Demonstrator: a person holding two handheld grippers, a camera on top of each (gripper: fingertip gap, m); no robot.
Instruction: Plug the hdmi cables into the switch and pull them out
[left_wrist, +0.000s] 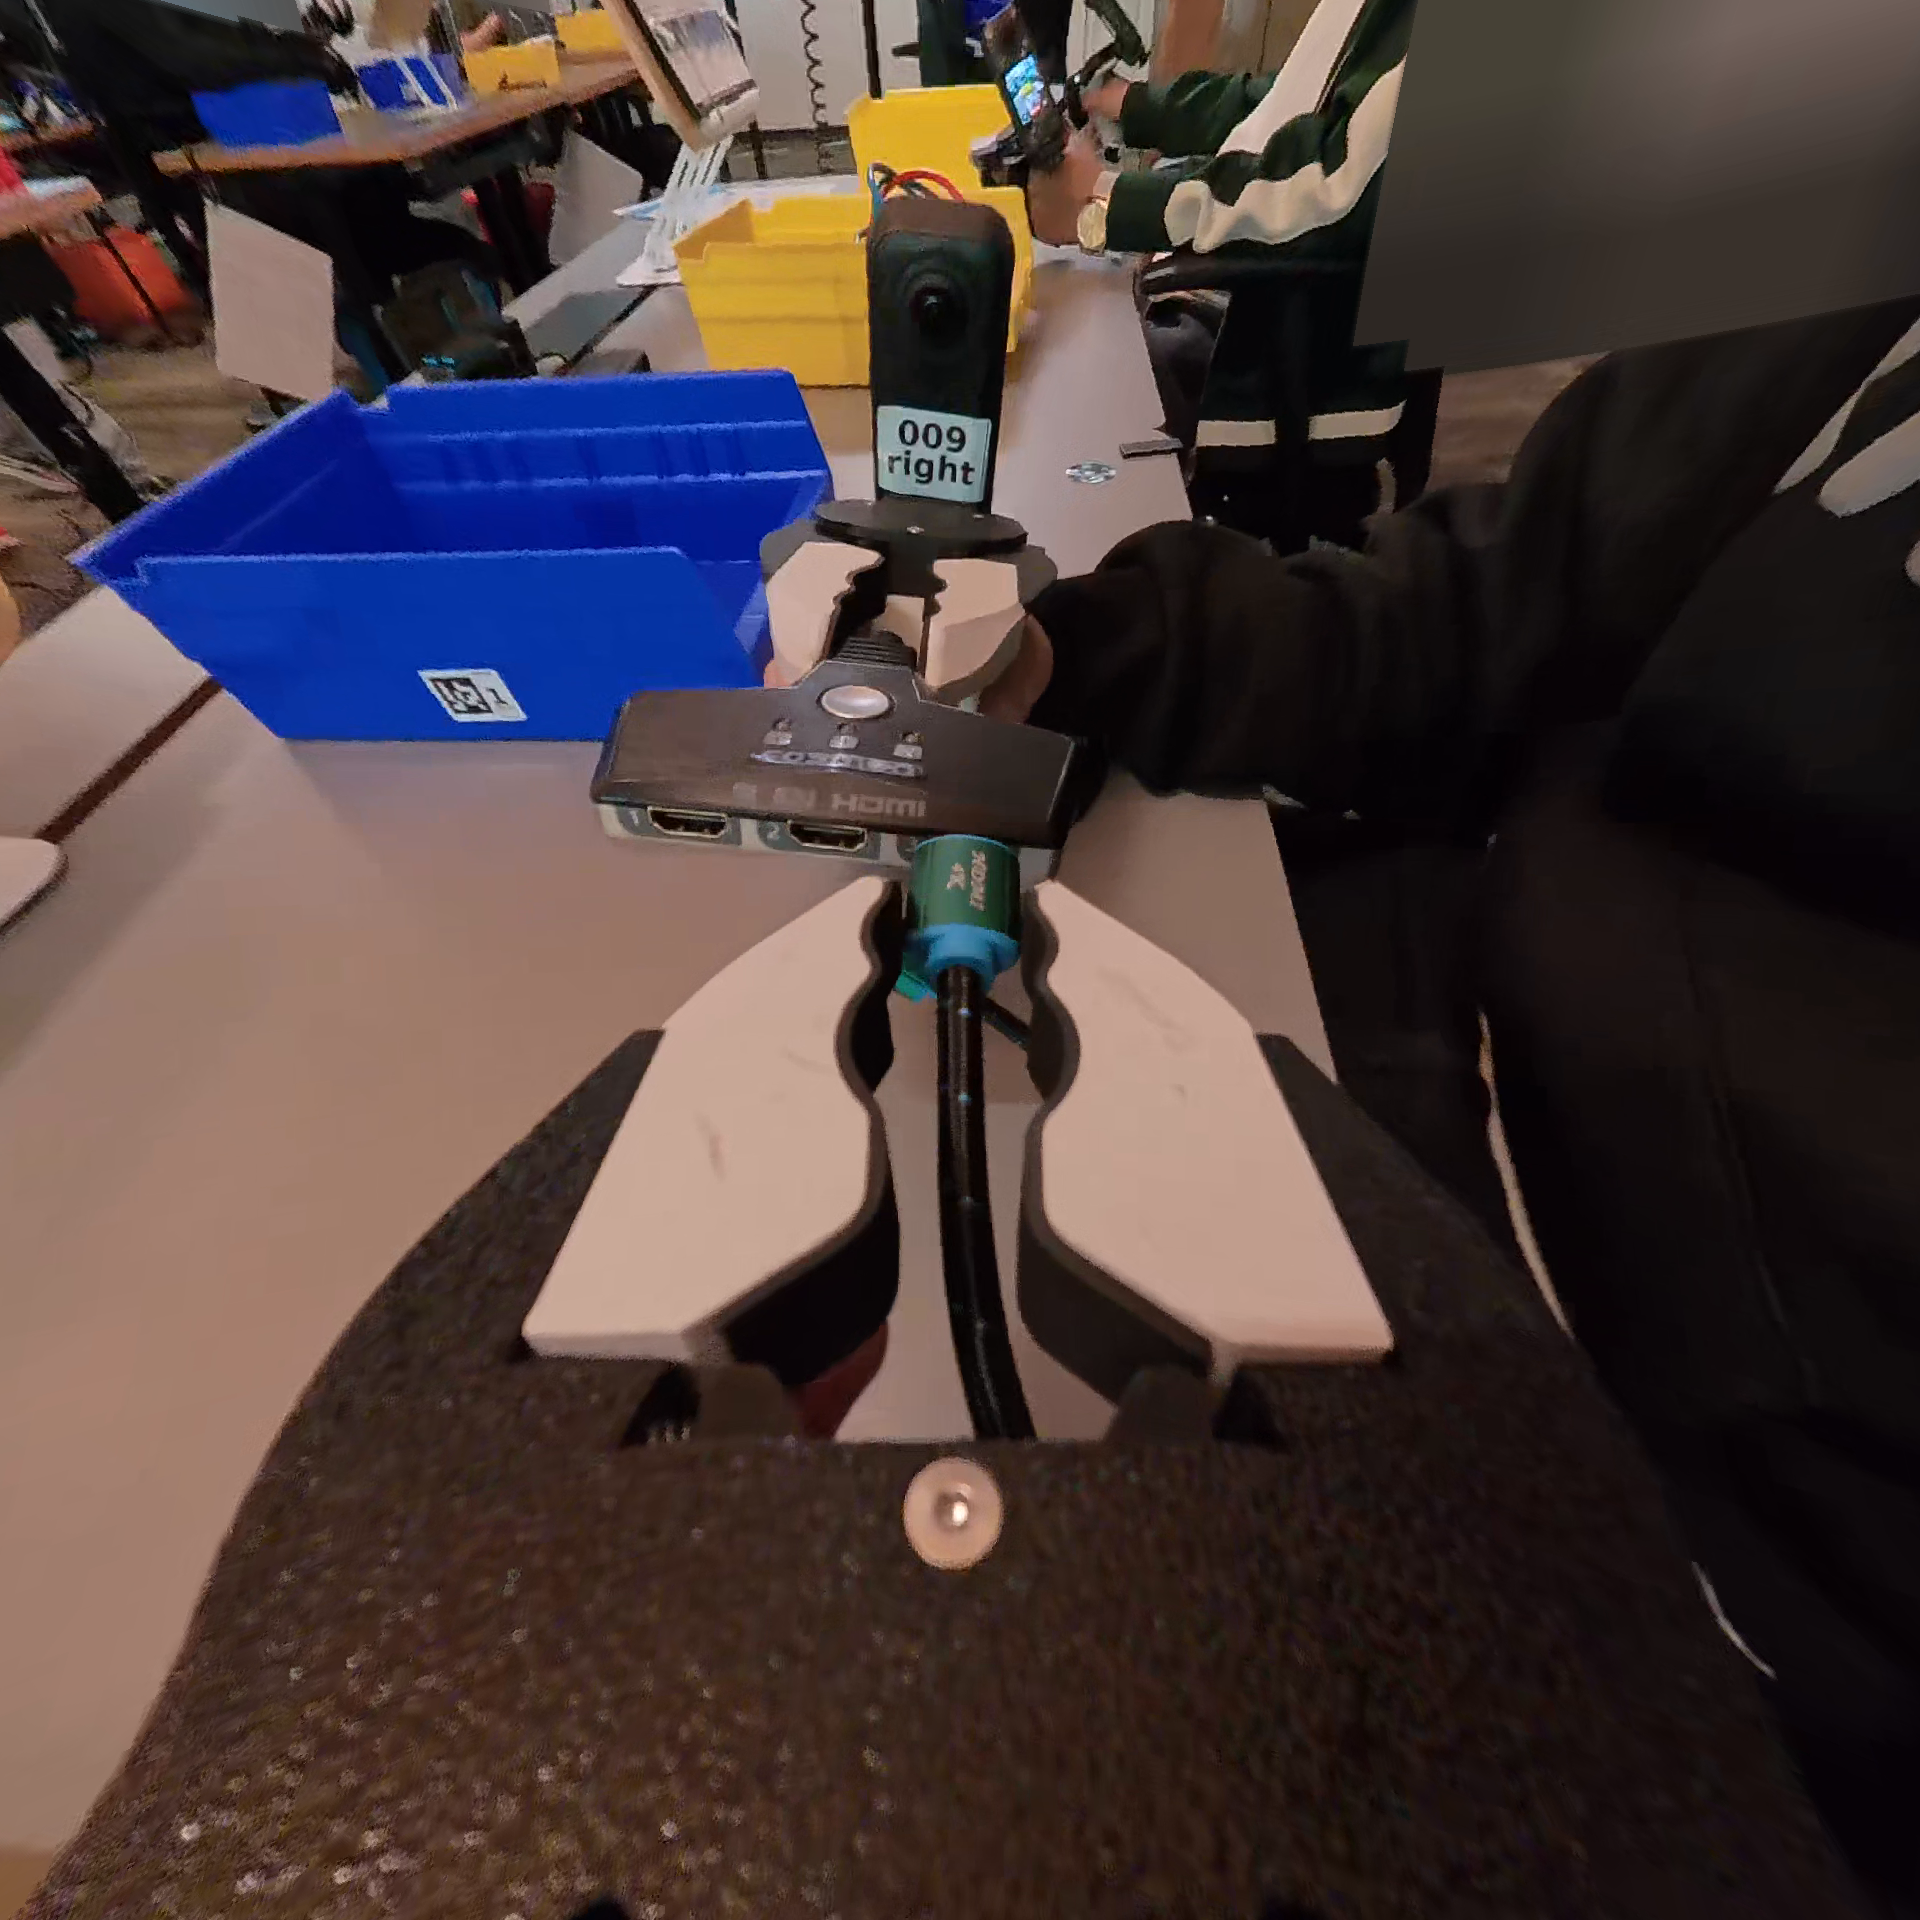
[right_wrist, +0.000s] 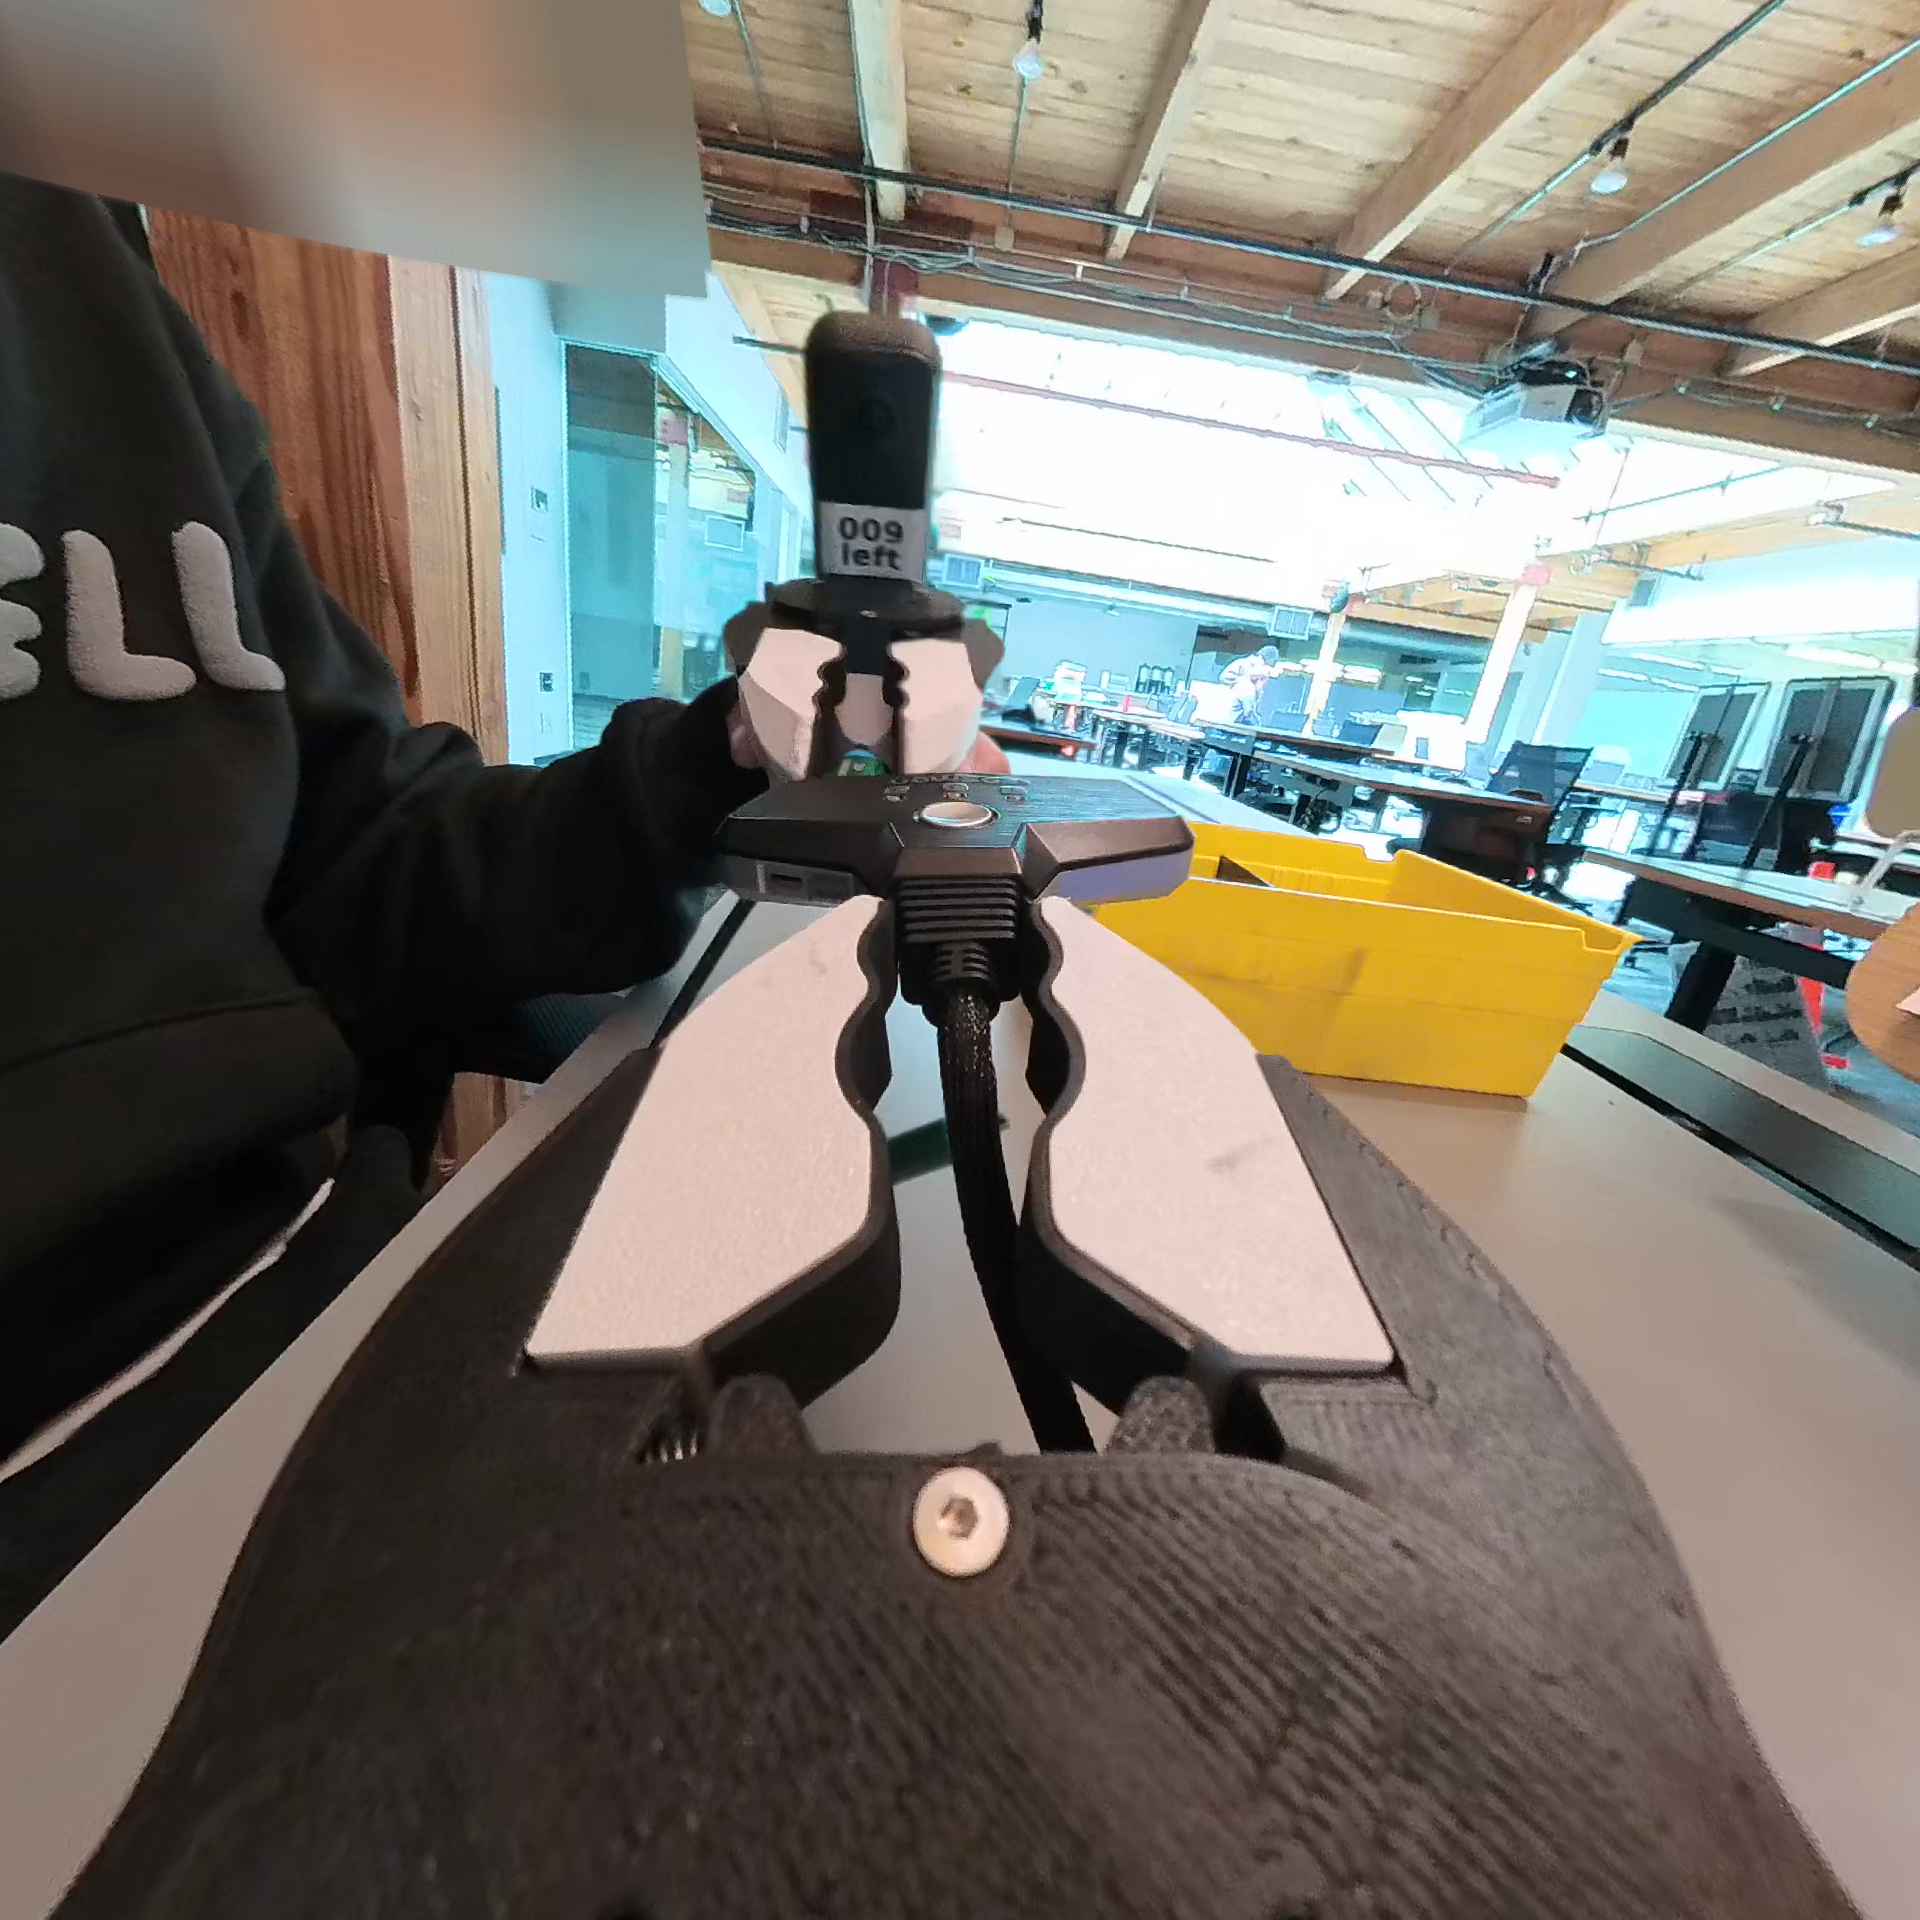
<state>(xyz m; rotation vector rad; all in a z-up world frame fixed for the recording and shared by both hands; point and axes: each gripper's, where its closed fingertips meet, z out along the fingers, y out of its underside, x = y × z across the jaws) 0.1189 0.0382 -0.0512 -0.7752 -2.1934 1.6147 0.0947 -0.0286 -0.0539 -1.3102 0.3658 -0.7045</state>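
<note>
A black HDMI switch (left_wrist: 842, 764) is held just above the grey table (left_wrist: 364, 1039) between my two grippers. My left gripper (left_wrist: 961, 914) is shut on a green HDMI plug (left_wrist: 961, 883) with a blue collar, seated in the switch's right-hand port. The other two ports (left_wrist: 691, 826) are empty. Its black braided cable (left_wrist: 966, 1195) runs back between the fingers. My right gripper (right_wrist: 956, 920) is shut on the ribbed cable end (right_wrist: 956, 909) of the switch (right_wrist: 956, 826) at its rear. It faces the left gripper (right_wrist: 857, 717) and also shows in the left wrist view (left_wrist: 899, 623).
A blue bin (left_wrist: 447, 582) stands left of the switch, with yellow bins (left_wrist: 779, 291) behind it. A yellow bin (right_wrist: 1351, 966) sits on the table beyond the switch. The person's dark sleeve (left_wrist: 1299, 644) lies along the table's edge. Another person (left_wrist: 1247, 156) sits at the far end.
</note>
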